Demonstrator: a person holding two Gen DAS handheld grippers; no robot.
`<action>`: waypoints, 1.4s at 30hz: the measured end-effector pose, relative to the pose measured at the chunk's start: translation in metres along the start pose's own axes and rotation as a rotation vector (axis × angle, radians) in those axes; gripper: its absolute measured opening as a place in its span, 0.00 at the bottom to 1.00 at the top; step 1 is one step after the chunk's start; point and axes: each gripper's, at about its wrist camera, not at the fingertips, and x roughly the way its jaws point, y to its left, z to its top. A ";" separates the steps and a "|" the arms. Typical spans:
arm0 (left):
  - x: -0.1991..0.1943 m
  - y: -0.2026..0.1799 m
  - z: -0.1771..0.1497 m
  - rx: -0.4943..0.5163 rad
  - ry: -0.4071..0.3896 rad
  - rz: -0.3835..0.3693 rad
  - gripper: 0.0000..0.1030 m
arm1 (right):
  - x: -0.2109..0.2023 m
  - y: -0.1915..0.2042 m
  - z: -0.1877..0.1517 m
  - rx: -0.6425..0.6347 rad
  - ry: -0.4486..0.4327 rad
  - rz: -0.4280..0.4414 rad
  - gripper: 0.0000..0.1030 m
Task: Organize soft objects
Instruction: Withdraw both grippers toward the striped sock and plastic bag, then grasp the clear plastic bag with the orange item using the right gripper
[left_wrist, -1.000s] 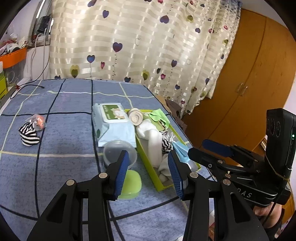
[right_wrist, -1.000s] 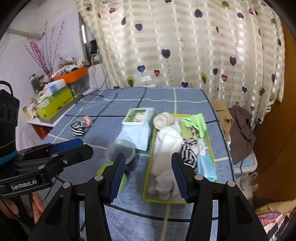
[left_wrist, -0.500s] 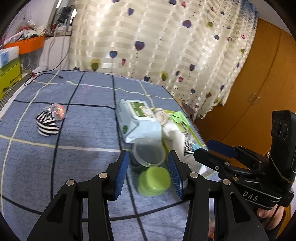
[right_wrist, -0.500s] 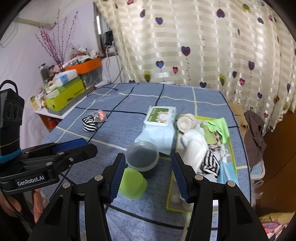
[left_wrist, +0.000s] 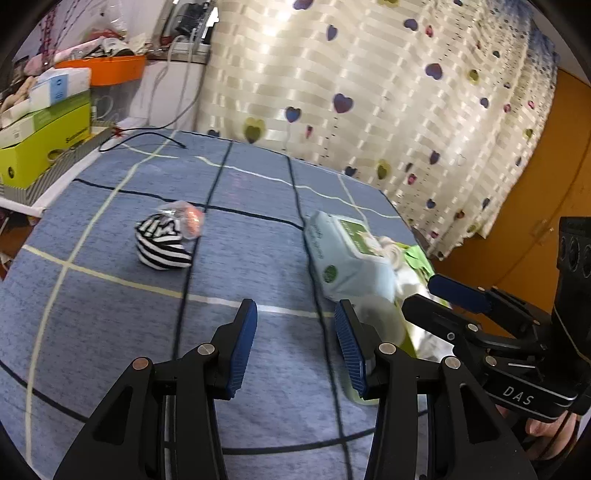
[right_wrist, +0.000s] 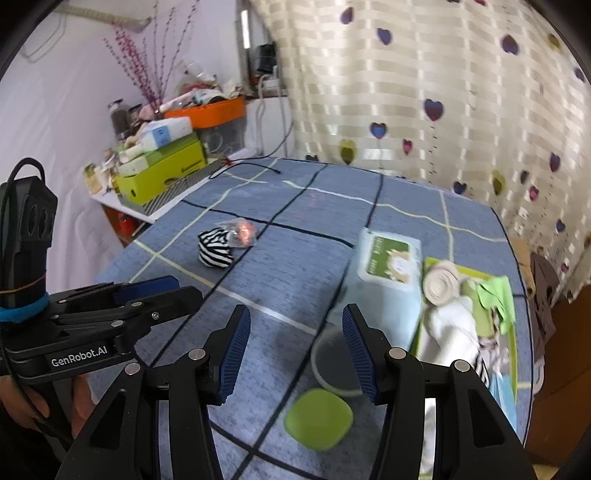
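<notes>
A black-and-white striped soft bundle (left_wrist: 160, 246) lies on the blue checked cloth, touching a small clear bag with something orange (left_wrist: 188, 218); both also show in the right wrist view: the bundle (right_wrist: 215, 252) and the bag (right_wrist: 242, 232). A green tray (right_wrist: 511, 347) at the right holds a beige roll (right_wrist: 441, 283), white cloth (right_wrist: 452, 332), green cloth (right_wrist: 495, 295) and striped pieces. My left gripper (left_wrist: 295, 347) is open and empty above the cloth. My right gripper (right_wrist: 293, 350) is open and empty.
A wet-wipes pack (right_wrist: 389, 273) lies left of the tray. A clear round container (right_wrist: 334, 365) and a green lid (right_wrist: 318, 419) lie near the front. A shelf with boxes (right_wrist: 162, 166) stands at the far left. A wooden wardrobe (left_wrist: 532, 206) stands at the right.
Both grippers have swung left, away from the tray. The striped bundle now sits nearer the middle of both views. Both grippers stay open.
</notes>
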 end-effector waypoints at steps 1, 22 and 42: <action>0.000 0.004 0.001 -0.007 -0.001 0.006 0.44 | 0.002 0.002 0.002 -0.006 0.002 0.005 0.50; 0.011 0.099 0.028 -0.162 -0.011 0.097 0.44 | 0.093 0.049 0.077 -0.146 0.115 0.112 0.50; 0.041 0.150 0.043 -0.237 0.036 0.131 0.44 | 0.250 0.061 0.128 -0.136 0.367 0.273 0.50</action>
